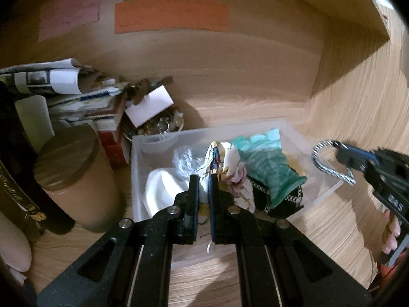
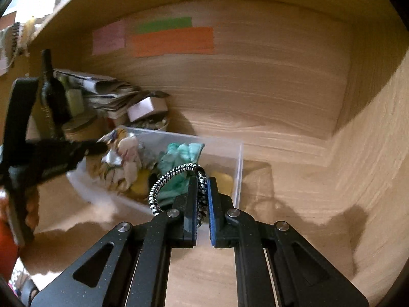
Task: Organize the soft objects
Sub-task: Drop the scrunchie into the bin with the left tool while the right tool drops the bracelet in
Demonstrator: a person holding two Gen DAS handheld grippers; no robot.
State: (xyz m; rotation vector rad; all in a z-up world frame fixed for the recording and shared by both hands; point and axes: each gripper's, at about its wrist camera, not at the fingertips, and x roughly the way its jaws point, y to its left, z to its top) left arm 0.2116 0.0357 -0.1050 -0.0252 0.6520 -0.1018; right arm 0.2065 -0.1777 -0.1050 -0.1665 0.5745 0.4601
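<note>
A clear plastic bin stands on the wooden shelf. It holds a teal glove, a white sock, a black patterned band and something yellow. My left gripper is shut on a floral patterned cloth over the bin. My right gripper is shut on a black-and-white braided cord loop, held just at the bin's right side.
A brown round canister, a dark bottle, stacked newspapers and books and a bowl of coins with a white card crowd the left back corner. Pink, green and orange paper strips are stuck on the back wall.
</note>
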